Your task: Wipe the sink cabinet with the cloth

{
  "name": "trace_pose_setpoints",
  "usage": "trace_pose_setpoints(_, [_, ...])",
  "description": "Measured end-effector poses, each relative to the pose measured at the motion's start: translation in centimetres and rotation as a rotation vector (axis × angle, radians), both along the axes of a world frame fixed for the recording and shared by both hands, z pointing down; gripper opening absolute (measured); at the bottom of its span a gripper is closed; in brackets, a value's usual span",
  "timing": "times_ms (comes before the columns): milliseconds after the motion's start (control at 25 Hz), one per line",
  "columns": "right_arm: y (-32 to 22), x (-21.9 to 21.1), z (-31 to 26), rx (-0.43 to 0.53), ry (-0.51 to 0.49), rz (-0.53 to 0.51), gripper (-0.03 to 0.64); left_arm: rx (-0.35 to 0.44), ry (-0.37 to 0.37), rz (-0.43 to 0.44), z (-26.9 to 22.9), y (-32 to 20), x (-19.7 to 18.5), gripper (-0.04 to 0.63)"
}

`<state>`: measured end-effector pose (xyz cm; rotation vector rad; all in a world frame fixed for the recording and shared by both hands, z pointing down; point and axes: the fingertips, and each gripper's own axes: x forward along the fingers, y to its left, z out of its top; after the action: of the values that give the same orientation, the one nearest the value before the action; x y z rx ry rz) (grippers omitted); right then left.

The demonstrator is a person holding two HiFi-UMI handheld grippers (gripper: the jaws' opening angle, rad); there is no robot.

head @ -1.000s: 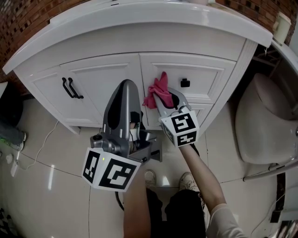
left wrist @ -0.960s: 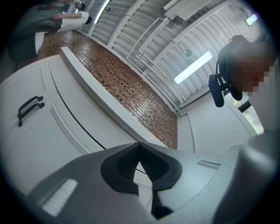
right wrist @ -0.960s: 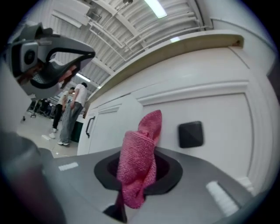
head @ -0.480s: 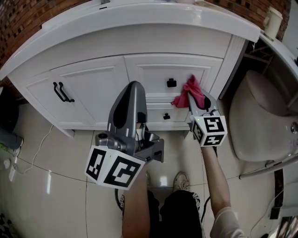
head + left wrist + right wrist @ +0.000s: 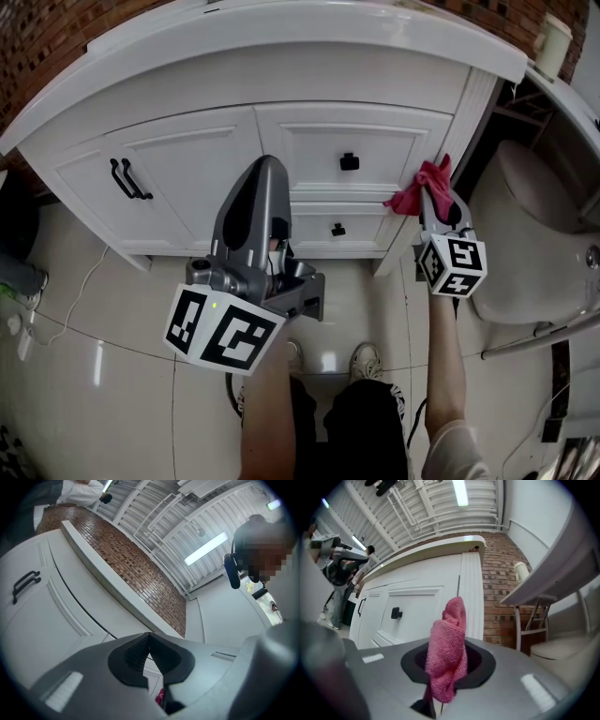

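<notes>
The white sink cabinet (image 5: 187,169) fills the top of the head view, with two drawers at its right and a door at its left. My right gripper (image 5: 433,187) is shut on a pink cloth (image 5: 422,187), which touches the cabinet's right corner post beside the lower drawer. In the right gripper view the pink cloth (image 5: 449,653) sticks up between the jaws, in front of the cabinet's corner post (image 5: 471,597). My left gripper (image 5: 267,183) is shut and holds nothing, hanging in front of the cabinet's middle. The left gripper view shows the cabinet door (image 5: 42,616) and the closed jaws.
A toilet (image 5: 525,244) stands right of the cabinet, close to my right gripper. Black handles (image 5: 129,178) sit on the left door and black knobs (image 5: 349,160) on the drawers. The person's shoes (image 5: 364,361) stand on the tiled floor (image 5: 103,366) below. A cable trails at the left.
My right gripper has carried the pink cloth rightward across the drawer fronts, from near the cabinet's middle to its right corner post. The left gripper has stayed about where it was.
</notes>
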<state>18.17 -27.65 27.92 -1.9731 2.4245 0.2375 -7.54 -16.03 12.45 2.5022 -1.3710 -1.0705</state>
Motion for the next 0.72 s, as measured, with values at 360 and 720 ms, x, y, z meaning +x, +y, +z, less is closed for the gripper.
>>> trace_pose_setpoints(360, [2.0, -18.8, 1.0, 0.003, -0.036, -0.349, 0.063, 0.010, 0.069, -0.051, -0.4, 0.7, -3.9, 0.009])
trace_pose_setpoints(720, [-0.1, -27.4, 4.6, 0.029, 0.147, -0.500, 0.060, 0.006, -0.087, -0.072, -0.3, 0.5, -4.4, 0.009])
